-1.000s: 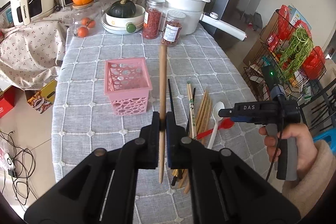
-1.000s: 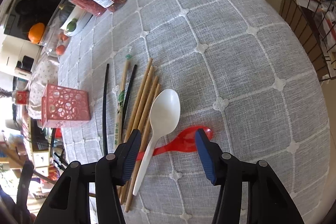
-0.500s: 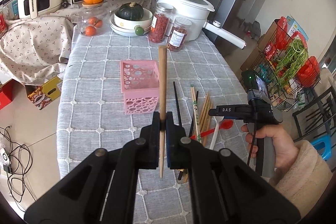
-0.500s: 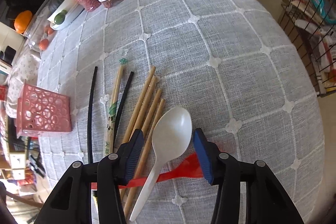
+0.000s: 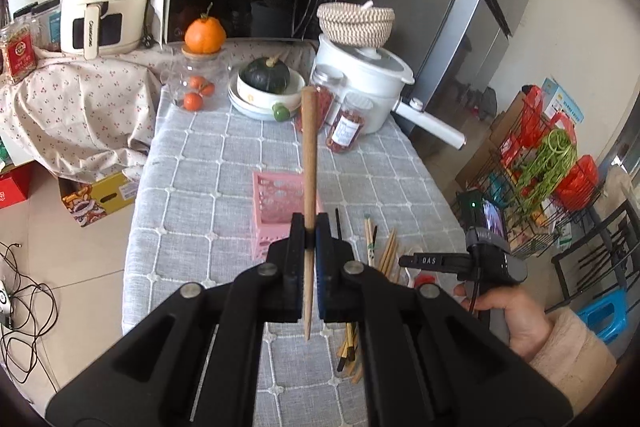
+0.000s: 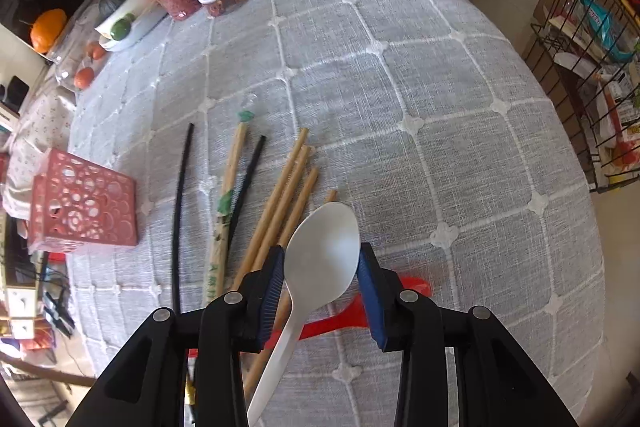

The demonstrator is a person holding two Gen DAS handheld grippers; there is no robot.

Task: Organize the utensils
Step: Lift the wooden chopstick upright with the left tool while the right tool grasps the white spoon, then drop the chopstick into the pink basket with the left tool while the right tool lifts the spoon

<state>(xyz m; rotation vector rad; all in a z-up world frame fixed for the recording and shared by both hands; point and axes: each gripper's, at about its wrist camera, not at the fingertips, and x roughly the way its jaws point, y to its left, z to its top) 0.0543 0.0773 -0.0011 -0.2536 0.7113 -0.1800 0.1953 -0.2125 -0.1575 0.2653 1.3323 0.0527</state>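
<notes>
My left gripper [image 5: 310, 233] is shut on a wooden chopstick [image 5: 308, 163] and holds it upright, high above the table, with the pink basket [image 5: 276, 211] just beyond it. My right gripper [image 6: 322, 269] is open, its pads on either side of the bowl of a white spoon [image 6: 320, 259] that lies on the cloth. A red spoon [image 6: 348, 315] lies crosswise under it. Several wooden chopsticks [image 6: 280, 203], two black chopsticks [image 6: 180, 211] and a wrapped pair [image 6: 226, 203] lie to the left. The basket also shows in the right wrist view [image 6: 84, 203].
At the table's far end stand two jars of red goods [image 5: 344, 127], a white pot [image 5: 364, 83], a bowl with a squash [image 5: 266, 87] and a glass jar with oranges [image 5: 196, 91]. A wire rack [image 5: 548, 179] stands off the right edge.
My left gripper has risen and pulled back with the chopstick. My right gripper has moved forward and lower, so that its pads now flank the white spoon's bowl.
</notes>
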